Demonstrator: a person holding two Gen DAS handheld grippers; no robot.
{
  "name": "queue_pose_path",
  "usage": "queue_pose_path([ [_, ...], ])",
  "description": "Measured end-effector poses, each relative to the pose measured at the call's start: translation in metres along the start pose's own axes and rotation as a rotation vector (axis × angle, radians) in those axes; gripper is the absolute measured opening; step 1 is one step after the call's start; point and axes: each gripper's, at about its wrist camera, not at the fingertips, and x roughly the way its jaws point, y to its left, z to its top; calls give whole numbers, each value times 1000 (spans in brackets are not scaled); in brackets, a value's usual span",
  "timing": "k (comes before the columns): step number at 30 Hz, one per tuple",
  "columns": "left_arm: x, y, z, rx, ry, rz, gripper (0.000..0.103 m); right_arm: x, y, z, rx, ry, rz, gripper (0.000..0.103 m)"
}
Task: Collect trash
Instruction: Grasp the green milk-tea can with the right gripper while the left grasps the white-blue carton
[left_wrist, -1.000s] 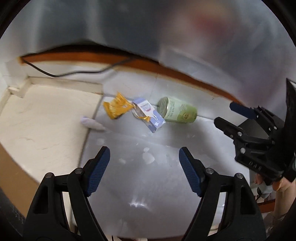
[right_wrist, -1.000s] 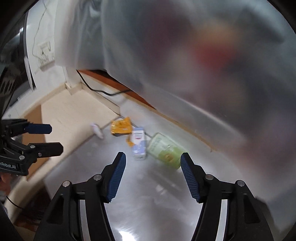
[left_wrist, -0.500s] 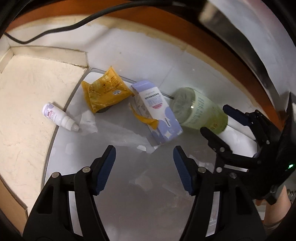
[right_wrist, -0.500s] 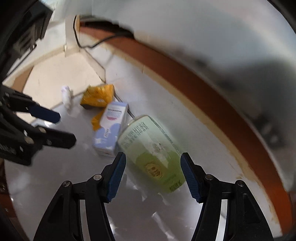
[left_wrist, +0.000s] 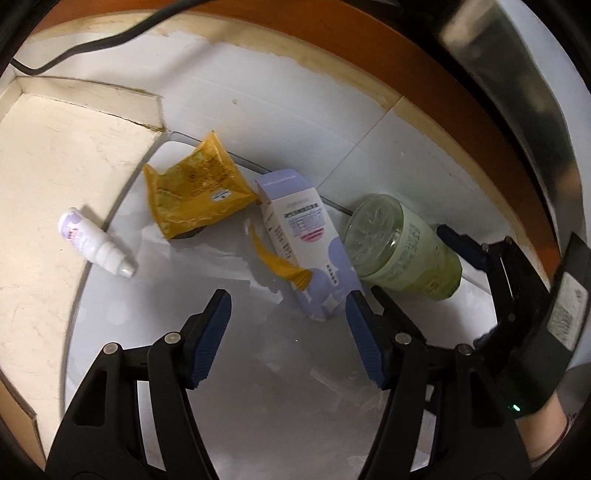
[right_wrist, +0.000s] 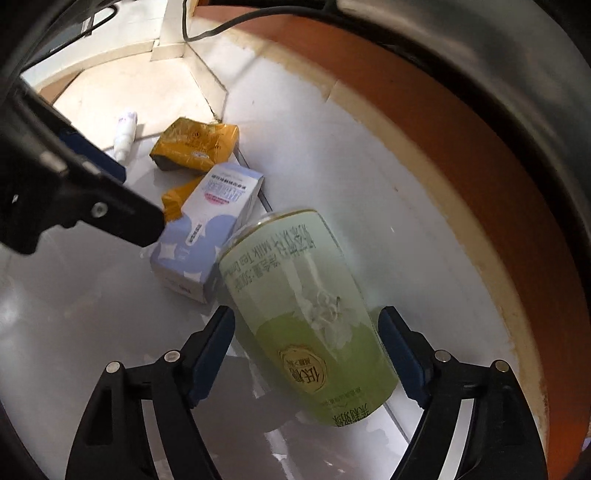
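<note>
**Both grippers low over floor trash**

Right gripper (right_wrist: 306, 347) straddles green can (right_wrist: 306, 314), which lies on its side on the white floor tile (right_wrist: 369, 184); jaws opening, can between them, pads not pressing. Left gripper (left_wrist: 288, 336) sits w/ jaws spread, nothing between them, right pad just beside the near end of the purple carton (left_wrist: 306, 243). Carton touches can. Yellow wrapper (left_wrist: 192, 192) beside carton's far end; small white bottle (left_wrist: 94, 247) further left, apart, at edge of cream tile (left_wrist: 55, 155). Black cable (left_wrist: 110, 33) along baseboard.
</note>
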Motion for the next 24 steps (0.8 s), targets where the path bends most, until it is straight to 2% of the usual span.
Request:
queue_pose_path([
  [2, 2, -8, 0, -13, 6, -2, 62, 0, -7, -1, 28, 5, 17, 74],
  [4, 7, -12, 3, -24, 9, 2, 62, 0, -16, -3, 77, 25, 68, 72],
  [9, 20, -18, 7, -71, 12, 36, 62, 0, -40, -9, 269, 114, 162, 67],
  [12, 22, -24, 10, -94, -16, 57, 62, 2, -52, -15, 352, 138, 197, 66],
  [14, 23, -27, 8, -94, -22, 89, 62, -2, -48, -19, 375, 138, 200, 66],
  [21, 35, -40, -2, -118, -10, 116, 61, -5, -35, -15, 382, 133, 205, 65],
  [22, 36, -39, -3, -126, -8, 109, 60, -7, -33, -17, 384, 132, 205, 65],
  [23, 38, -39, -3, -133, -10, 97, 54, -12, -36, -21, 388, 131, 207, 65],
  [24, 38, -39, -5, -134, -12, 86, 39, -12, -36, -22, 390, 131, 208, 65],
])
